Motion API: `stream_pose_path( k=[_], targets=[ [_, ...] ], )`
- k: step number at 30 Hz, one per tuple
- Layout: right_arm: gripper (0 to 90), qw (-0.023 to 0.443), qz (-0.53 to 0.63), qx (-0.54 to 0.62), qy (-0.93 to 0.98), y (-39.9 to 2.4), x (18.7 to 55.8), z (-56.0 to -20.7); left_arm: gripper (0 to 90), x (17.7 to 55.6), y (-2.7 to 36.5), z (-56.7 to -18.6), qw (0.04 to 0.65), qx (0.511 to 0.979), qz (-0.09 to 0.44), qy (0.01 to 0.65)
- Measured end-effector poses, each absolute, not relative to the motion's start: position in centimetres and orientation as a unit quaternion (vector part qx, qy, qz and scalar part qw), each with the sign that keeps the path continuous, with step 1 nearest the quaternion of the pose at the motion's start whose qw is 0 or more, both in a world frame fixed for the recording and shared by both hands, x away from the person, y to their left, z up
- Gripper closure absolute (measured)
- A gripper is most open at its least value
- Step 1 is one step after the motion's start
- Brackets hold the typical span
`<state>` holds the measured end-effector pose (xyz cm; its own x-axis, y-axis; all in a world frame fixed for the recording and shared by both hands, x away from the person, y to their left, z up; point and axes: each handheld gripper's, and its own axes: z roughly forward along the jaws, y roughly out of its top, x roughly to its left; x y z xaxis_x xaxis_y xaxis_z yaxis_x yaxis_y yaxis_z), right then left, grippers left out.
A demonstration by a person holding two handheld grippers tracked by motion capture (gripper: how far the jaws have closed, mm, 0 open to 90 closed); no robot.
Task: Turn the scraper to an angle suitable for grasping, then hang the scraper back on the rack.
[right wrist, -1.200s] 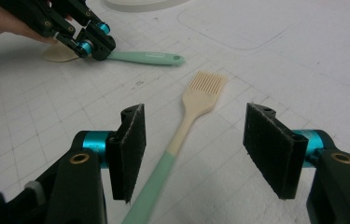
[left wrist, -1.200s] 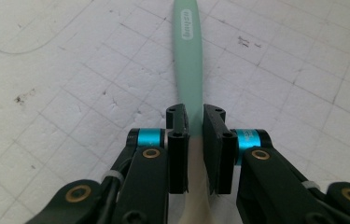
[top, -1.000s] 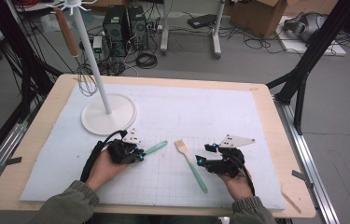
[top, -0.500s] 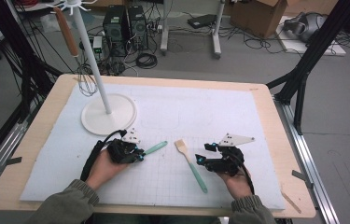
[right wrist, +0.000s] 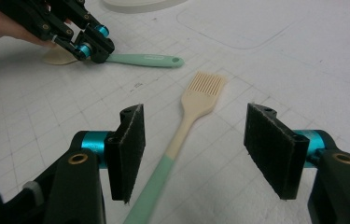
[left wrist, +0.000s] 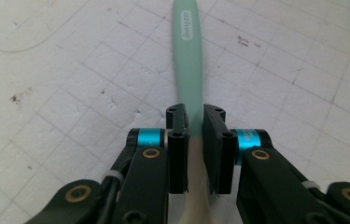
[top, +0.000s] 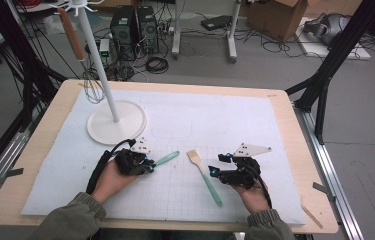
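Claw first: your left claw (left wrist: 192, 122) is clenched on the neck of a spatula (top: 162, 159), where the mint handle meets the cream blade, and the tool lies flat on the white grid mat (top: 275, 130) covering the worktop (top: 295, 120). Your right claw (right wrist: 195, 154) stands released, its pads apart on either side of a pastry brush (right wrist: 187, 122) that lies on the mat between them, not yet touched. Behind, at the mat's far left, a white utensil stand (top: 116, 122) carries a whisk (top: 91, 85) on one hook. To grip the brush well, I judge you should lower the right claw until both pads bracket the handle squarely, then close evenly. Keep the left grip steady meanwhile, so the spatula stays level.
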<state>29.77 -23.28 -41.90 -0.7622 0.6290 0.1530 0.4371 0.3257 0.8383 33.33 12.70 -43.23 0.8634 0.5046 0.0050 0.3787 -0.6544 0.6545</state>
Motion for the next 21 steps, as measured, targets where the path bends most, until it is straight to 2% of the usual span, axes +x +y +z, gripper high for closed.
stream_pose_path(
  k=[10,21],
  targets=[
    [37.8,0.100,0.481,0.330,0.806,-23.2,29.7,-41.8,80.2,33.3,12.7,-43.2,0.336,0.904,0.096,0.244],
    [33.5,0.088,0.494,0.340,0.795,-22.6,29.7,-41.5,80.2,33.3,13.0,-42.2,0.350,0.900,0.097,0.242]
  ],
)
